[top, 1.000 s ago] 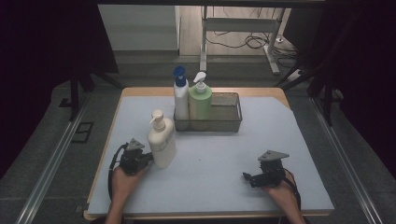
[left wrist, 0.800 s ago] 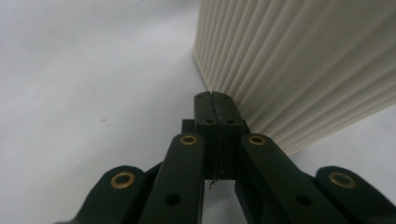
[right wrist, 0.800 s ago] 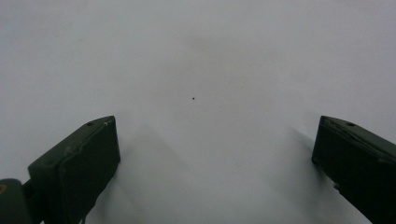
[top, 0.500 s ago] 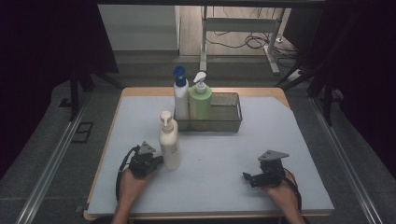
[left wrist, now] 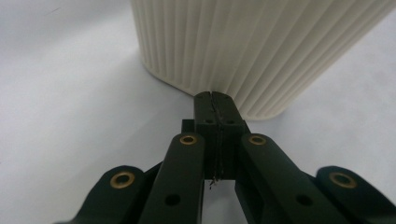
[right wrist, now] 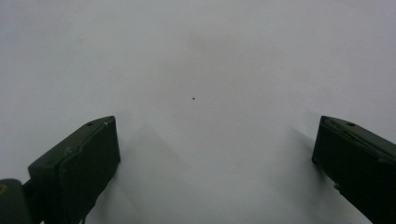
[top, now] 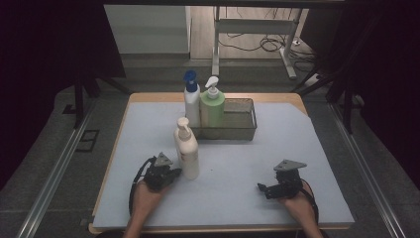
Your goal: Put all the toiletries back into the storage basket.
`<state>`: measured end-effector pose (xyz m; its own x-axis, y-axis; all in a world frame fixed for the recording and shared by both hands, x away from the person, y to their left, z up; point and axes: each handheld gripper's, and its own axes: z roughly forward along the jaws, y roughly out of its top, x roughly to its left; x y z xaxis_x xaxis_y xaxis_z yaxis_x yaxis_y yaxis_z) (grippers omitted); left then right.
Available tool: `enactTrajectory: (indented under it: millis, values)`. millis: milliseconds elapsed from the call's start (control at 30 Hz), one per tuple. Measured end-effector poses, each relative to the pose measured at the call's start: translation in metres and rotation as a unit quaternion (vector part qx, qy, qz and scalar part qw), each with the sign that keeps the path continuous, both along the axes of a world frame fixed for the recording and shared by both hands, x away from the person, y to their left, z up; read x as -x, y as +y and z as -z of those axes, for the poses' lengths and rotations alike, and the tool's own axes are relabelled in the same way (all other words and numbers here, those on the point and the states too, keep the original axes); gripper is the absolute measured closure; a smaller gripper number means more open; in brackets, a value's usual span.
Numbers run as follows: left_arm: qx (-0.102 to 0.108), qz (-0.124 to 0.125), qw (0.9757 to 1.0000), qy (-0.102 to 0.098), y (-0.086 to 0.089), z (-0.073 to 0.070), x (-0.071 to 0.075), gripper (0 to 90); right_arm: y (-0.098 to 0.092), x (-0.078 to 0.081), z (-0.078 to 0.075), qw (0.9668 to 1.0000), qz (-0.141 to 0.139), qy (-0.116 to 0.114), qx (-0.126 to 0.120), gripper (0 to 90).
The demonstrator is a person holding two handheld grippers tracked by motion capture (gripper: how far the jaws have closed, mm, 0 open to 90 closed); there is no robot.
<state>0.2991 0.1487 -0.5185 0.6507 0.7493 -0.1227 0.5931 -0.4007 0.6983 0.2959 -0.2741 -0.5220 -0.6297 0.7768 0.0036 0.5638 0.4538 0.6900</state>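
My left claw (top: 171,174) is fully closed on nothing, its tips at the base of a cream, ribbed pump bottle (top: 186,151), probably touching. It stands upright on the counter (top: 237,188), in front of the wire basket (top: 237,126). My right claw (top: 262,188) rests wide open and empty.

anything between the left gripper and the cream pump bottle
Nothing visible. The left gripper, jaws shut, has its tip right at the base of the cream pump bottle, with only bare table mat around them. Whether the tip actually touches the ribbed wall is hard to tell.
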Motion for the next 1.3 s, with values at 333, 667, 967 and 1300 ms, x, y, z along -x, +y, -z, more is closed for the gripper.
enactTrajectory:
  millis: [333,667,967,1300]
  values:
    - [0.002,0.015,0.9999,0.001,-0.013,0.0,-0.001,88.9,0.0,0.0,0.0,1.0,0.001,0.0,0.0,0.2]
    - [0.012,0.023,0.9997,-0.003,-0.023,0.002,-0.006,87.4,0.0,0.0,0.0,1.0,0.001,0.0,0.0,0.2]
    - [-0.001,0.025,0.9997,0.0,-0.019,-0.001,0.002,79.5,0.0,0.0,-0.001,1.0,0.001,0.004,0.0,0.1]
    - [-0.016,0.008,0.9998,-0.012,-0.009,-0.007,0.015,56.8,0.003,-0.002,-0.003,0.9999,0.001,0.013,0.01,0.0]
